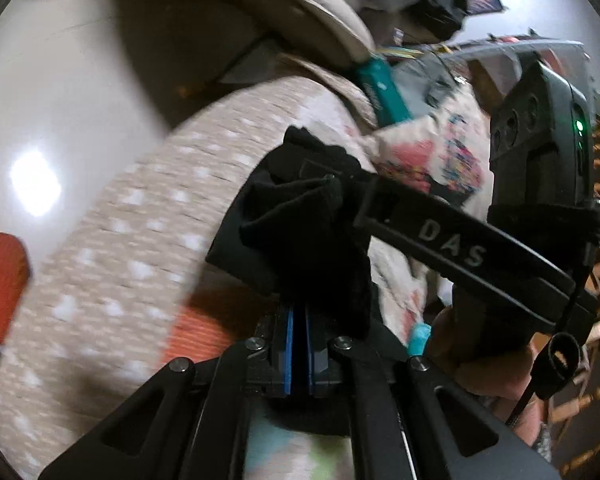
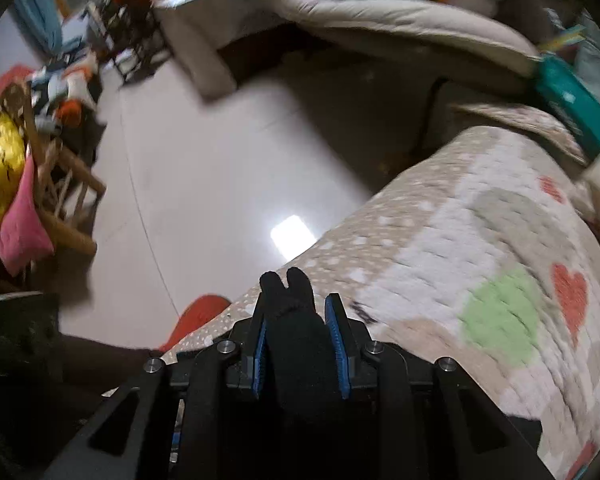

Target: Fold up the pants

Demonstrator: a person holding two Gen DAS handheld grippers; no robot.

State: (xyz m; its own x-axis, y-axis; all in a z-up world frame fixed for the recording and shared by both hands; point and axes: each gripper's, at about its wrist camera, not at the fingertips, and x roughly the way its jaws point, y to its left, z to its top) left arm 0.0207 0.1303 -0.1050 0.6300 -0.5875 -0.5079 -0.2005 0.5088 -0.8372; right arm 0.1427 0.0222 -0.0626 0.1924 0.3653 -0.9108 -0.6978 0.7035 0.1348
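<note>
The black pants (image 1: 300, 216) are bunched and held up above the bed. My left gripper (image 1: 299, 320) is shut on a thick fold of them; its blue pads sit almost together under the cloth. The other gripper's body, marked DAS (image 1: 452, 240), reaches in from the right and touches the same bunch. In the right wrist view my right gripper (image 2: 300, 312) is shut on the black pants (image 2: 296, 336); cloth fills the gap between its blue pads and two small tips stick out past them. The rest of the pants is hidden.
A quilted bedspread (image 2: 480, 248) with hearts and dots lies below both grippers. The glossy floor (image 2: 220, 152) lies beyond the bed's edge. A wooden chair (image 2: 60, 184) with yellow and pink cloth stands at the left. A teal box (image 1: 384, 92) and a printed pillow (image 1: 440, 152) lie further along the bed.
</note>
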